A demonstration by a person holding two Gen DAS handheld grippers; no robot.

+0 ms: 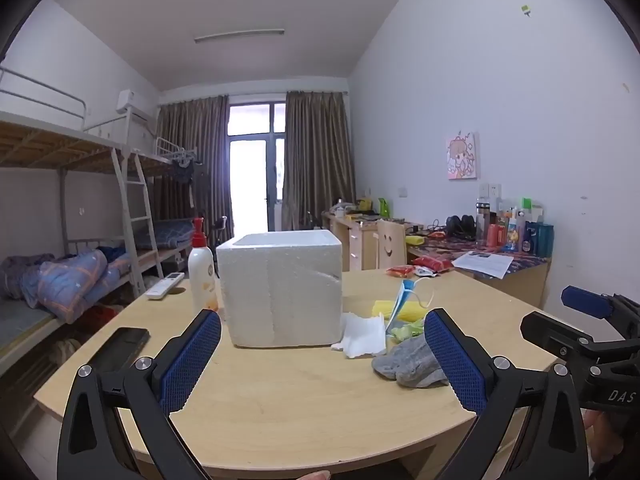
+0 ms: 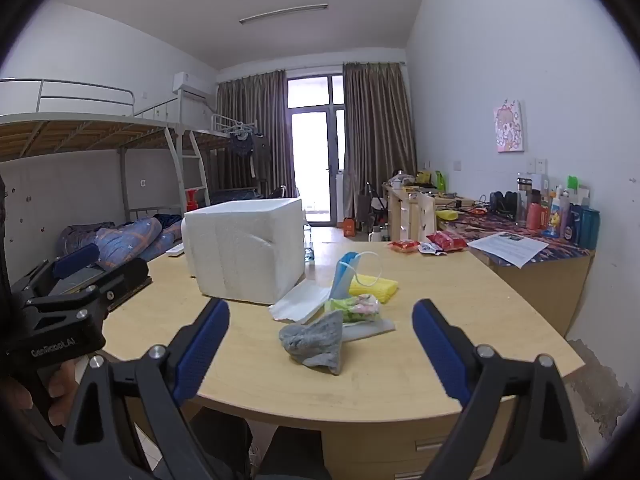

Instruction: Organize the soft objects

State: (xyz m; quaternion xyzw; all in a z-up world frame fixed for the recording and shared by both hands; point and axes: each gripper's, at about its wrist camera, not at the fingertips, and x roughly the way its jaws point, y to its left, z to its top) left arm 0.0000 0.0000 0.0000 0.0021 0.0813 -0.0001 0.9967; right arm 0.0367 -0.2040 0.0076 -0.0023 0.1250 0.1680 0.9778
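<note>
A white foam box (image 1: 282, 288) (image 2: 246, 250), open at the top, stands on the wooden table (image 1: 280, 400). To its right lies a pile of soft things: a grey cloth (image 1: 412, 362) (image 2: 316, 342), white tissue (image 1: 364, 336) (image 2: 302, 300), a blue face mask (image 1: 406, 296) (image 2: 346, 274), a yellow sponge (image 1: 408, 310) (image 2: 378, 286) and a green-pink bag (image 2: 358, 306). My left gripper (image 1: 322, 320) is open and empty, above the table's near edge, facing the box. My right gripper (image 2: 320, 312) is open and empty, facing the grey cloth.
A lotion pump bottle (image 1: 202, 270), a remote (image 1: 165, 285) and a black phone (image 1: 120, 346) lie left of the box. Red snack packets (image 2: 434, 242) sit at the table's far right. A cluttered desk (image 2: 532, 236) stands by the right wall, bunk beds (image 1: 72, 272) at left.
</note>
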